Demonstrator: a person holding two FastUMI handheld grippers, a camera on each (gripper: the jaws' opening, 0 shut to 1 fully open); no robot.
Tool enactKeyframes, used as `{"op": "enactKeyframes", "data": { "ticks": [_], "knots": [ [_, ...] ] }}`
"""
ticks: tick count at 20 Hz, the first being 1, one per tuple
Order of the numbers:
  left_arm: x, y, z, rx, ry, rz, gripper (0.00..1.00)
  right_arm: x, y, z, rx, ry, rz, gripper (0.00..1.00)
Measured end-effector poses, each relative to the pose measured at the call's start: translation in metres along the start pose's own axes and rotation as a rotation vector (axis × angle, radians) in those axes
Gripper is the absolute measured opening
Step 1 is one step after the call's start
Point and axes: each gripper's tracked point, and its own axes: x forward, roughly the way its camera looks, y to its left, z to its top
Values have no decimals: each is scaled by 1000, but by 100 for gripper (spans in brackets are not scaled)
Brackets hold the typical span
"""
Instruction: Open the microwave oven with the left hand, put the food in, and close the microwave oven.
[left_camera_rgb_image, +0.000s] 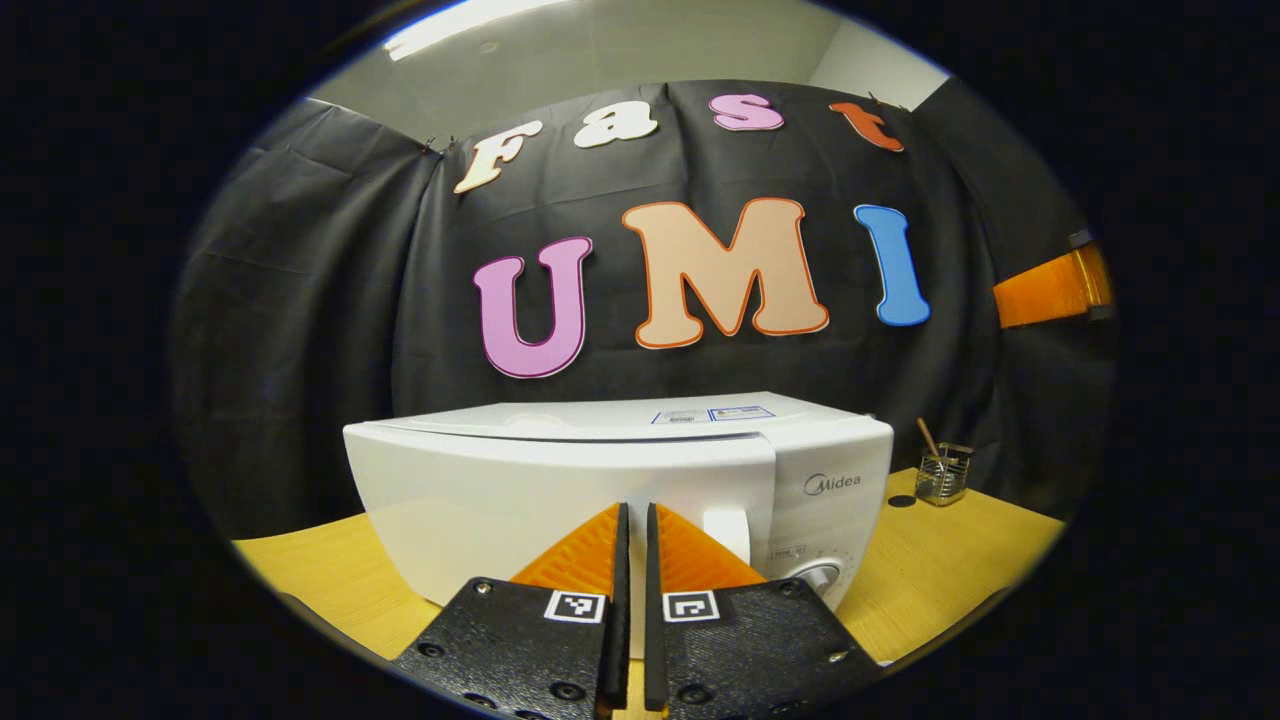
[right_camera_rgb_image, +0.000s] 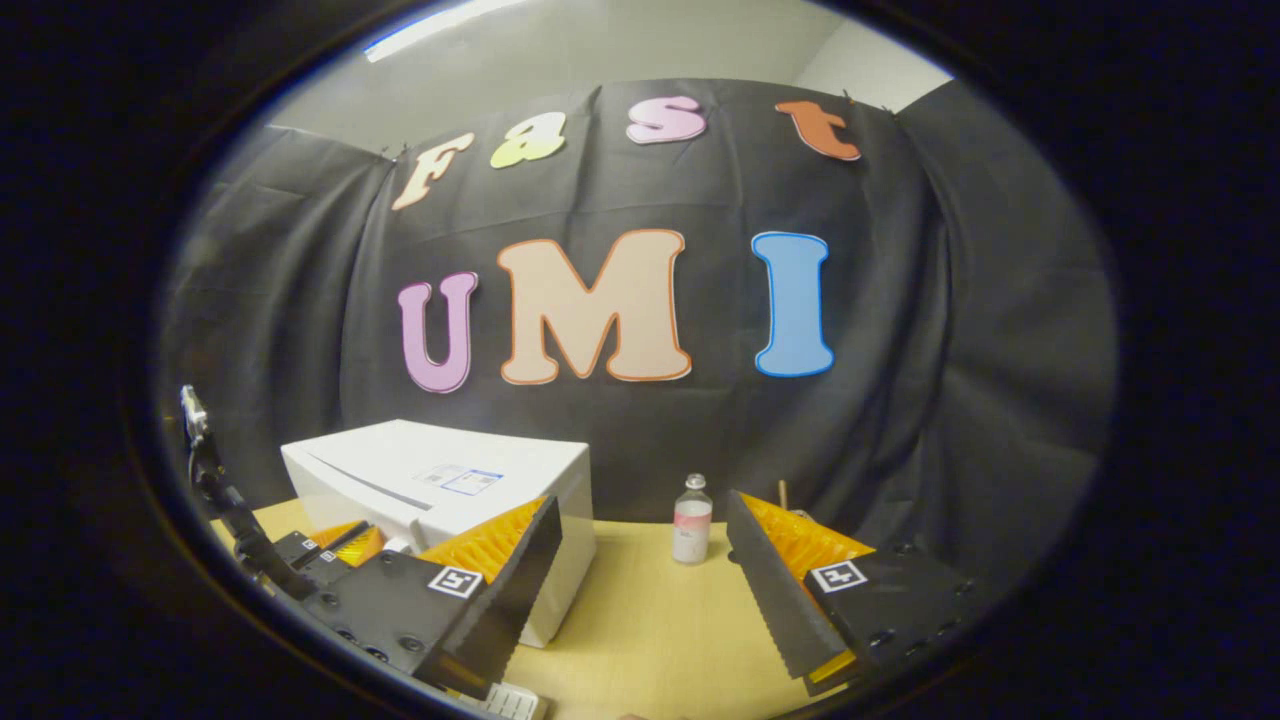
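**Left gripper lined up on closed microwave; food not yet loaded**

Left gripper (left_camera_rgb_image: 636, 520), in the left gripper view, has its fingers pressed nearly together with only a thin slit between them, pinching nothing. It points straight at the front of the microwave oven (left_camera_rgb_image: 560, 490), just left of the door handle (left_camera_rgb_image: 728, 532). The door looks fully closed; the control knob (left_camera_rgb_image: 820, 576) sits low on the right panel. Judgement: the task is at its very start, opening not yet begun. A wire cup (left_camera_rgb_image: 944, 474) holding a stick stands on the wooden table (left_camera_rgb_image: 930, 570), well to the right of the oven and out of the way.

Right gripper (right_camera_rgb_image: 640, 570), in the right gripper view, is spread wide and holds nothing. Between its fingers, farther off on the table, stands a small bottle (right_camera_rgb_image: 692, 520) with a pale cap, upright, just right of the microwave's side wall. I take this to be the food, though I cannot confirm it. The other gripper shows at lower left, near the oven front.

Left to do: open the door, pick up and load the bottle, close the door. Nothing visibly blocks the door swing or the reach to the bottle.
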Motion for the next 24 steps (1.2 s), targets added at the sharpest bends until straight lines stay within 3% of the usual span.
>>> {"op": "enactKeyframes", "data": {
  "ticks": [12, 14, 16, 19, 24],
  "knots": [
    [3, 4, 18, -38, -26, -1, 7, -5, 12, 3, -41, -13, 15, 97],
    [6, 5, 18, -61, -31, -3, 7, -5, 14, 3, -42, -13, 23, 97],
    [10, 2, -4, -107, 51, -12, 6, -6, 12, 5, -45, -21, 22, 97],
    [10, 3, 3, -148, 36, -44, 5, -6, 10, 7, -36, -23, 21, 97],
    [6, 5, 16, -106, 29, -64, 6, -1, 0, 1, -20, -4, -7, 97]
  ]
}}
